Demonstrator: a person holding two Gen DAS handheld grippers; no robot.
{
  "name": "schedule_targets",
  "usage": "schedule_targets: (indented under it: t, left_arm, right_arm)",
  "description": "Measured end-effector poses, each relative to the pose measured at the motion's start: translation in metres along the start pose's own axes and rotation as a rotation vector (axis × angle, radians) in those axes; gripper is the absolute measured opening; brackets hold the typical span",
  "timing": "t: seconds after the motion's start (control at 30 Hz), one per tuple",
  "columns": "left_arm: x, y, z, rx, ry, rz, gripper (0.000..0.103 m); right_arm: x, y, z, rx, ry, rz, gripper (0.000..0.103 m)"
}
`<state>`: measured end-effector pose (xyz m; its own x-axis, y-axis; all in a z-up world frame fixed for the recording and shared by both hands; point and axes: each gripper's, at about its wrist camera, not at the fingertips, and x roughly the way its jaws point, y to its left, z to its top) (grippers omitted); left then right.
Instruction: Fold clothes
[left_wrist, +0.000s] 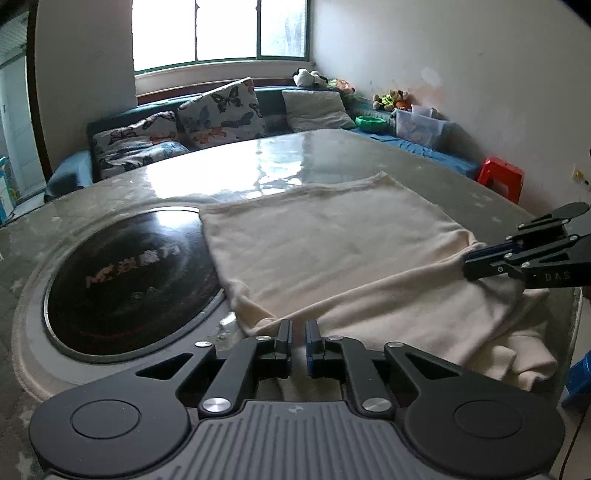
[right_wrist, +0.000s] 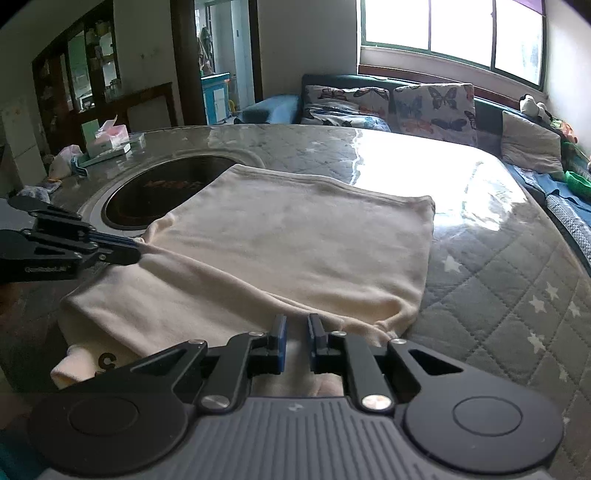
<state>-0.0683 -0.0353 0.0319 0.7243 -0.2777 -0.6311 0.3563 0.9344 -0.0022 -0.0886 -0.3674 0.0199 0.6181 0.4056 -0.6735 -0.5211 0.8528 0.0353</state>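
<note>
The cream garment (left_wrist: 332, 251) lies partly folded on the round table (left_wrist: 110, 192), beside the dark induction plate (left_wrist: 133, 269). The left gripper (left_wrist: 298, 326) has its jaws nearly closed, pinching a fold of the cloth at the left edge. The right gripper (right_wrist: 297, 321) is also narrow and pinches the fold at the right edge.

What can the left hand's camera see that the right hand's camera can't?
Only the left wrist view shows the red stool and the clear plastic box by the wall.

Only the right wrist view shows the doorway, the dark cabinet and the pink tissue box on the table.

Both show the cream garment, the black round cooktop, the butterfly cushions, the window, and both grippers, left gripper and right gripper, pinching cloth.
</note>
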Motion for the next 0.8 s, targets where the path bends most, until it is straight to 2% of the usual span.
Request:
schedule_targets:
  t: [0.17, 0.4, 0.53, 0.57, 0.63, 0.8]
  left_arm:
    - [-0.006, -0.01, 0.004, 0.035, -0.025, -0.02, 0.011]
    - [0.001, -0.015, -0.009, 0.071, 0.007, -0.015, 0.013]
    - [-0.007, -0.014, -0.008, 0.067, -0.008, -0.008, 0.015]
    - [-0.01, -0.013, -0.007, 0.056, -0.014, -0.011, 0.015]
    - [-0.017, -0.017, -0.008, 0.058, -0.031, -0.03, 0.015]
    - [-0.026, -0.033, -0.014, 0.111, -0.033, -0.056, 0.027]
  right_arm:
    - [-0.01, 0.004, 0.004, -0.024, -0.021, 0.001, 0.02]
    - [-0.008, 0.009, -0.006, -0.046, 0.02, 0.02, 0.022]
    - [-0.012, 0.008, -0.008, -0.044, 0.018, 0.016, 0.024]
    - [-0.014, 0.008, -0.008, -0.044, 0.014, 0.014, 0.028]
    - [-0.016, 0.008, -0.007, -0.045, 0.009, 0.012, 0.029]
    - [-0.013, 0.007, -0.012, -0.036, 0.025, 0.008, 0.029]
